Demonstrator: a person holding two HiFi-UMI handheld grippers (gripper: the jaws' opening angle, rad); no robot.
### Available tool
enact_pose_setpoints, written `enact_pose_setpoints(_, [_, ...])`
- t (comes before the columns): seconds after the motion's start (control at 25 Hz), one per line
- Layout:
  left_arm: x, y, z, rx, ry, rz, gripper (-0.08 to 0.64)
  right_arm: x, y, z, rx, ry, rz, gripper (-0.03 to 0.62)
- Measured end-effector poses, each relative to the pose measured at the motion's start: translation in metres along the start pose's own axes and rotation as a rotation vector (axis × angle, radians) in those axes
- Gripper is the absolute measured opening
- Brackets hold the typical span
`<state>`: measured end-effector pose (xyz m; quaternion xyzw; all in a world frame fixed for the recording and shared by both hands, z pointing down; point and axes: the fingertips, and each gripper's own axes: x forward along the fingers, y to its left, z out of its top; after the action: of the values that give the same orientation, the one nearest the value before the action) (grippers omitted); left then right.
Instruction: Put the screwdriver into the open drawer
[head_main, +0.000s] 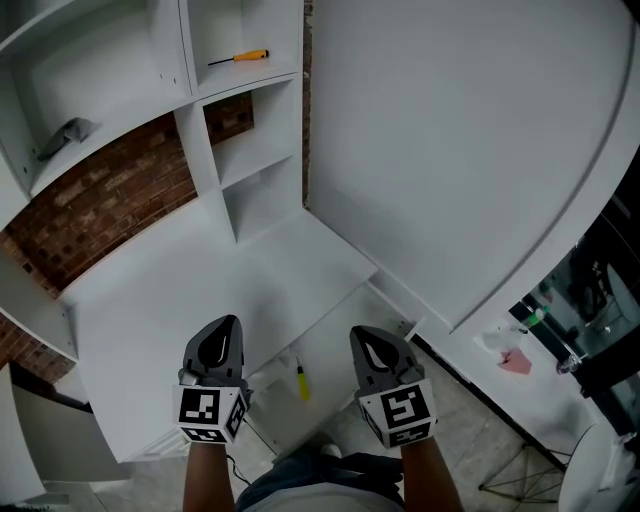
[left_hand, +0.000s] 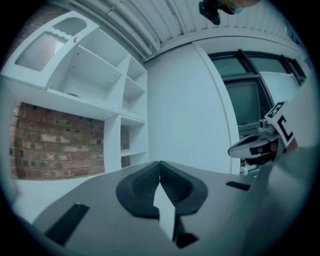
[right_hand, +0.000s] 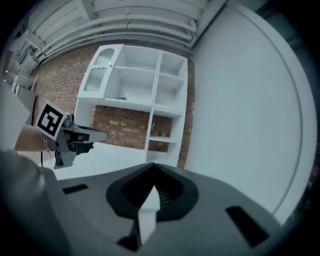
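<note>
Yellow screwdriver (head_main: 301, 381) rests inside the open drawer (head_main: 333, 347). Above the drawer, left gripper (head_main: 230, 325) and right gripper (head_main: 358, 336) hold their jaws clenched on nothing, so placement looks complete.

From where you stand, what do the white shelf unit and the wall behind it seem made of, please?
White shelf unit: probably painted or laminated board, matt, with flat smooth panels. Wall behind it: bare red-brown brick, mortar lines showing.

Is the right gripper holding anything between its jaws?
No, in the right gripper view the right gripper has its jaws closed together, and nothing is between them.
</note>
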<state>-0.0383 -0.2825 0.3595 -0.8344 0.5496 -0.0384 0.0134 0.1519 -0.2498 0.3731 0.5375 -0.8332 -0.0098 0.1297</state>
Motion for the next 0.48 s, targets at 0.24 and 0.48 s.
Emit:
enact_pose_setpoints(0.24, [-0.012,-0.005,0.053,0.161,-0.132,0.009,0.014,-0.026,-0.026,0.058,-0.092,-0.192,-0.123,0.009])
enact_pose_setpoints(0.48, [-0.021,0.000,0.089,0.163,-0.231,0.019,0.014,-0.037,-0.038,0.092,-0.139,-0.260,-0.172,0.009])
